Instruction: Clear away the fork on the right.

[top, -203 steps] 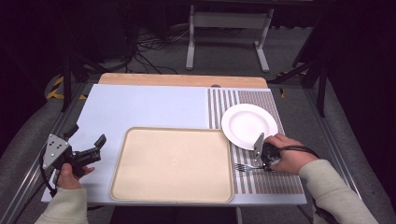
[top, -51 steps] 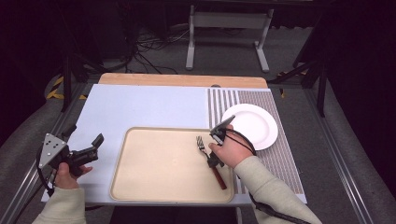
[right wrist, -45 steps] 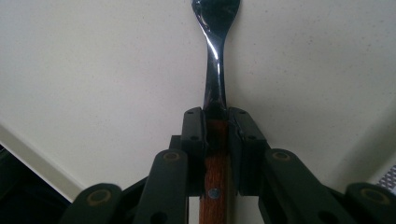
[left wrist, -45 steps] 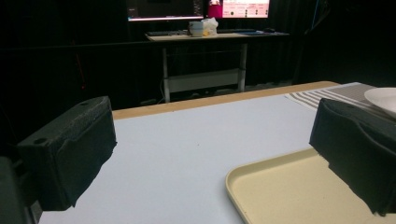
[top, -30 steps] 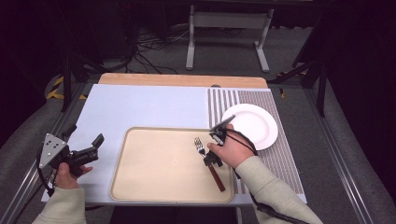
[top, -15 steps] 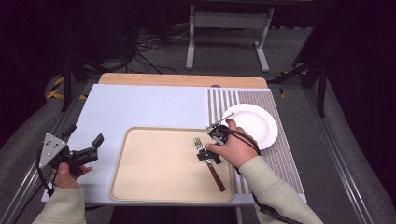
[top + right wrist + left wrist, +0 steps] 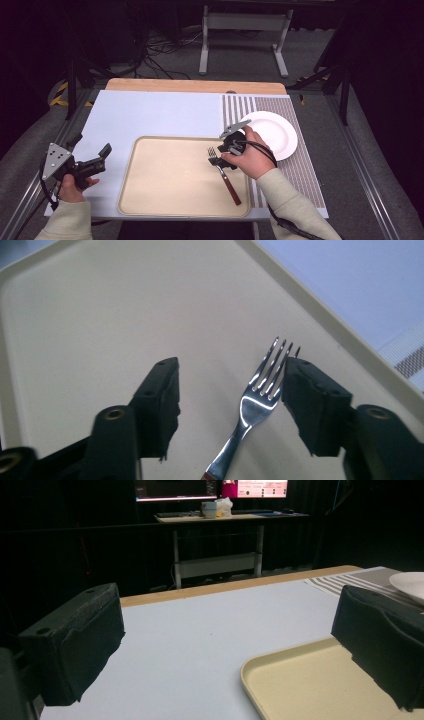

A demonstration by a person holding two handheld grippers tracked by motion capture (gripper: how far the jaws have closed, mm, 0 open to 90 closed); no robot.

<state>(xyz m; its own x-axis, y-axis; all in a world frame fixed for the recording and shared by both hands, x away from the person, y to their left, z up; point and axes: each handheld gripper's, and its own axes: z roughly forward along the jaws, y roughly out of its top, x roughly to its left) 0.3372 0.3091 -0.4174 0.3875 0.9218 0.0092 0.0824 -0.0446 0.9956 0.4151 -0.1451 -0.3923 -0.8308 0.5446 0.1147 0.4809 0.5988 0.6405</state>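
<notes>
Steel, brown-handled fork [image 7: 224, 174] flat on beige rectangular tray [image 7: 165, 190], tines pointing away from the person; right gripper [image 7: 230, 405] jaws spread astride it; left gripper [image 7: 225, 655] jaws spread

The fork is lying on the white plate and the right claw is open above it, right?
Not quite. The fork lies on the tan tray, not the white plate, as the high view shows. The right claw is indeed open around it.

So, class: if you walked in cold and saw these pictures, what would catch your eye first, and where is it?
Probably the fork, lying on the right part of the beige tray, its tines between the open jaws of the right gripper. Next, the white plate on the striped mat just right of it. The left gripper is held open near the table's left edge.
</notes>
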